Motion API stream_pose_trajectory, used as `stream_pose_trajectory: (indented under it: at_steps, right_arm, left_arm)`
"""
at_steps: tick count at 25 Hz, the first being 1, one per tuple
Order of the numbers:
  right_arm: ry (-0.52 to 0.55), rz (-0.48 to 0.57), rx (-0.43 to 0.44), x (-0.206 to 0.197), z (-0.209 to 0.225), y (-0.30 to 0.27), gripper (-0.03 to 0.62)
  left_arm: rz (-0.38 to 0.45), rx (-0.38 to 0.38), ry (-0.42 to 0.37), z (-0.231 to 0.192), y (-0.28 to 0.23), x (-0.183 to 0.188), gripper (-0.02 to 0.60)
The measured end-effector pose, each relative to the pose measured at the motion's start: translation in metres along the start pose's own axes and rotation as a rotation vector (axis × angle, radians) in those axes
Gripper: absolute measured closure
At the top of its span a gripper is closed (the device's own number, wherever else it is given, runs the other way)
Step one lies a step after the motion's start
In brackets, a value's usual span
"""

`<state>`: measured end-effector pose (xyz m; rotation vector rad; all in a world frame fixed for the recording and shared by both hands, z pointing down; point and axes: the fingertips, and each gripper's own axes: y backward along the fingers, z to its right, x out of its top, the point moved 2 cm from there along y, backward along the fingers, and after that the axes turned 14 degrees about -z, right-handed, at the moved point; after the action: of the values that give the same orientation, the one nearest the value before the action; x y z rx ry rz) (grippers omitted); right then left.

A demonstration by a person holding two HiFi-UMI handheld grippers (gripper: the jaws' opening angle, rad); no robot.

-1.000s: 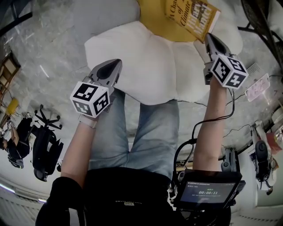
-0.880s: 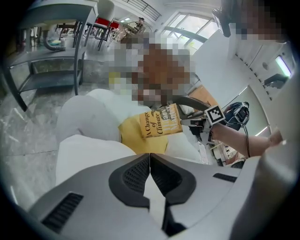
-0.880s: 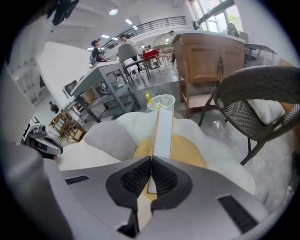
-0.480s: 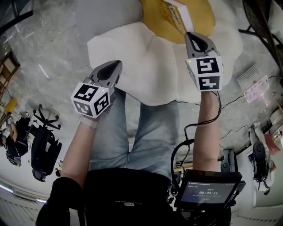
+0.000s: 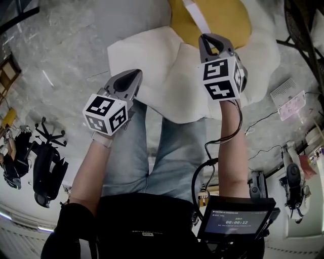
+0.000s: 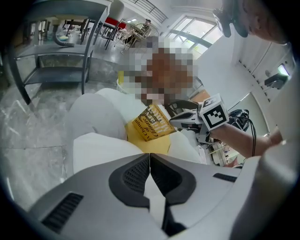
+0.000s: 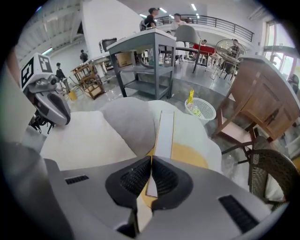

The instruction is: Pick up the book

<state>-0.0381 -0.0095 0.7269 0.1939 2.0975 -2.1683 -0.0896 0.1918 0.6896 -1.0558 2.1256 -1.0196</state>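
Note:
The book (image 6: 151,124) has a yellow cover with dark print. My right gripper (image 7: 151,174) is shut on its lower edge and holds it up on edge above a yellow cushion (image 5: 223,20). In the head view only the book's white page edge (image 5: 195,14) shows, just beyond the right gripper (image 5: 211,38). That page edge (image 7: 164,129) also runs straight ahead in the right gripper view. My left gripper (image 5: 134,74) is shut with nothing in it, hanging over the near edge of a white cushion (image 5: 162,76). Its jaws (image 6: 150,164) meet along their front part.
The person's legs in jeans (image 5: 167,152) lie below both grippers. A grey metal cart (image 7: 145,61), a white basket (image 7: 201,110) and wooden chairs (image 7: 262,103) stand beyond the cushions. A power strip (image 5: 291,103) lies on the floor at the right. People stand far off.
The right gripper has swung left with the book, whose cover has turned from facing up to edge-on. The left gripper has kept still.

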Motion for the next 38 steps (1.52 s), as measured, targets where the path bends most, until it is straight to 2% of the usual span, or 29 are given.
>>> stream_pose_trajectory:
  at_steps: [4,9,11,16,25,38]
  right_arm:
    - [-0.008,-0.045,-0.009,0.014,-0.002,-0.007,0.566]
    - [0.001,-0.092,-0.084,0.026,-0.003,-0.013,0.566]
    - [-0.016,-0.097,-0.093,0.03,-0.003,-0.014,0.566]
    - [-0.041,-0.124,-0.181,0.038,-0.005,-0.016,0.566]
    - [-0.201,-0.1,-0.175,0.038,0.007,-0.014,0.566]
    - [-0.189,-0.093,-0.223,0.042,0.019,-0.012,0.566]
  left_arm:
    - [0.005,-0.006,0.015,-0.011,0.003,0.007,0.566]
    - [0.007,-0.015,0.03,-0.023,0.007,0.016,0.566]
    - [0.005,-0.017,0.031,-0.027,0.008,0.019,0.566]
    - [0.003,-0.018,0.043,-0.043,0.014,0.021,0.566]
    - [-0.008,-0.033,0.05,-0.048,0.014,0.027,0.566]
    - [-0.01,-0.033,0.061,-0.054,0.015,0.028,0.566]
